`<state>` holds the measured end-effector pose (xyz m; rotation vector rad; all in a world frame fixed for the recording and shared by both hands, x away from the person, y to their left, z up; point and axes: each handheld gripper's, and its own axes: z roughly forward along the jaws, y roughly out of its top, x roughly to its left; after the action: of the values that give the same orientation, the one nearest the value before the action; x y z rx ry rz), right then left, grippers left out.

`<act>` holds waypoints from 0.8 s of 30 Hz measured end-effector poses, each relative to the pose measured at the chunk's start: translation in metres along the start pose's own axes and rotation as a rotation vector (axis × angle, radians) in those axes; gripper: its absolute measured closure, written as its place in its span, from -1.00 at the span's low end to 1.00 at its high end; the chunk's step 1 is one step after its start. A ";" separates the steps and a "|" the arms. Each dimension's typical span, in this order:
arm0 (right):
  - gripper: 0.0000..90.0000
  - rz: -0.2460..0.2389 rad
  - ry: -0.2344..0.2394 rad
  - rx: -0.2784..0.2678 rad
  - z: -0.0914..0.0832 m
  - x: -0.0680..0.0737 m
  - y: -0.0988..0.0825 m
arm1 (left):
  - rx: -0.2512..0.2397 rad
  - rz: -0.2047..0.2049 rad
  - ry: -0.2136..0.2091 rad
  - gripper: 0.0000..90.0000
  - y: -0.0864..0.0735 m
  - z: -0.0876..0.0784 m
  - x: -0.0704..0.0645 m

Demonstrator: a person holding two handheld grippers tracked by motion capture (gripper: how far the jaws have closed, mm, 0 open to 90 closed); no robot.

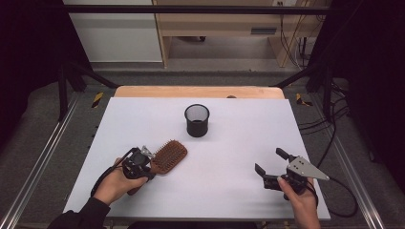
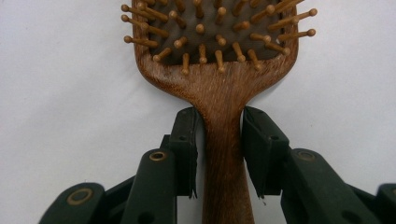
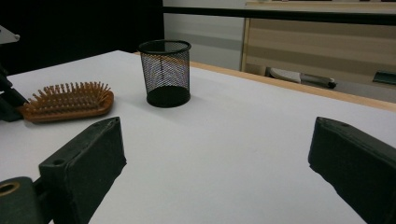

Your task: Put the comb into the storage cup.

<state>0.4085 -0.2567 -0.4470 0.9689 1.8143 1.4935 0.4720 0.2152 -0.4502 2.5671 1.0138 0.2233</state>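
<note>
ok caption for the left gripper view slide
Left gripper closed on the neck of a brown wooden paddle hairbrush lying bristles-up on a white table.

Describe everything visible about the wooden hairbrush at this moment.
The hairbrush is brown wood with a rounded rectangular paddle head, a dark cushion and ball-tipped wooden pins. It lies flat on the white table, bristles up, near the front left, apart from the black mesh cup. Its narrow handle runs between the pads of the left hand-held gripper, which press on both sides of it.

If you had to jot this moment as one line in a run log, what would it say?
left hand-held gripper: shut on hairbrush handle | hairbrush: flat on table, bristles up | right hand-held gripper: open, nothing between jaws | mesh cup: upright
</note>
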 end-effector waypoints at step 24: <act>-0.90 0.005 0.002 0.003 0.000 -0.001 -0.001 | -0.109 0.048 0.023 0.62 -0.008 -0.001 -0.003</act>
<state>0.4094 -0.2576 -0.4477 0.9741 1.8174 1.4950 0.4641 0.2191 -0.4523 2.4979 0.9225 0.3129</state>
